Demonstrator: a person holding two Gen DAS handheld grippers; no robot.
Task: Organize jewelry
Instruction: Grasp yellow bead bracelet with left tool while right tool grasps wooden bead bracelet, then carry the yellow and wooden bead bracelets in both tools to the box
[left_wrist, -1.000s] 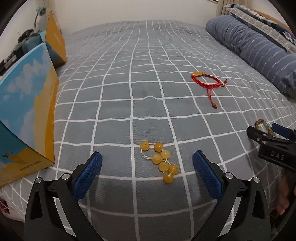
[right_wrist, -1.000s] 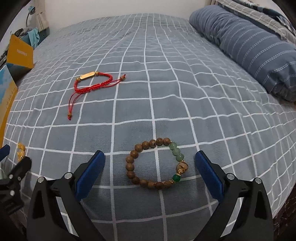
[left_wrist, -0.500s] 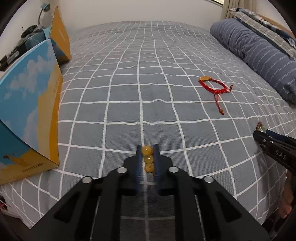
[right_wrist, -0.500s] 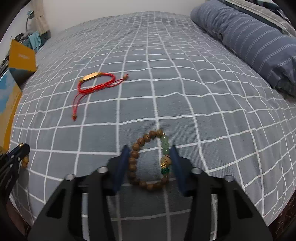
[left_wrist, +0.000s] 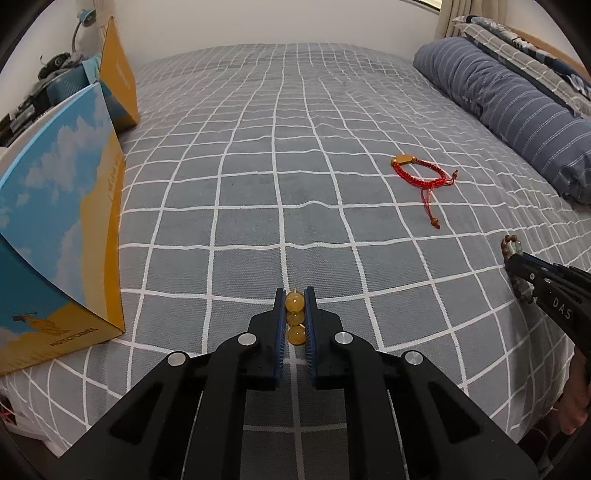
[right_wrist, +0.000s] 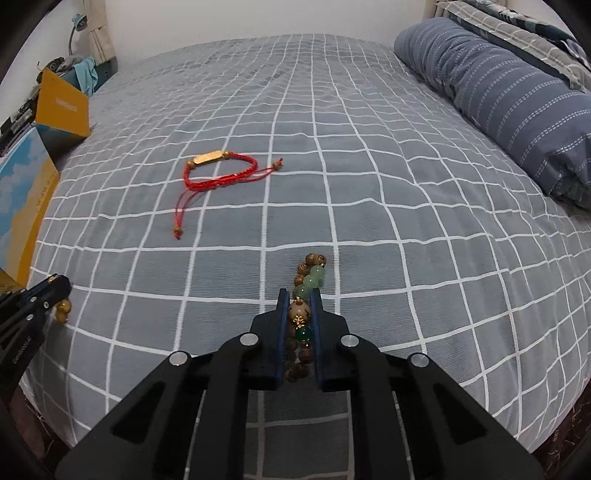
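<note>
Left wrist view: the left tongs (left_wrist: 294, 317) have clamped shut on the yellow bead string (left_wrist: 295, 314), lengthwise between the pads. The right tongs (right_wrist: 299, 325) grip the wooden bead bracelet (right_wrist: 308, 291) likewise. The red cord bracelet (left_wrist: 419, 173) lies farther up the bed (left_wrist: 258, 147), nearer the right tongs. The box (left_wrist: 55, 221) reads "PROTECTCAMEL"; the right tongs' body, "DAS".

A bedroom in a home. A wide bed spread with a grey cover checked in thin white lines (left_wrist: 258, 192) fills both views. At the bed's right edge lies a long blue pillow with pale stripes (right_wrist: 517, 96). Off the bed's far left corner stands a small blue desk lamp (right_wrist: 75, 26) by a beige curtain (right_wrist: 98, 37).
</note>
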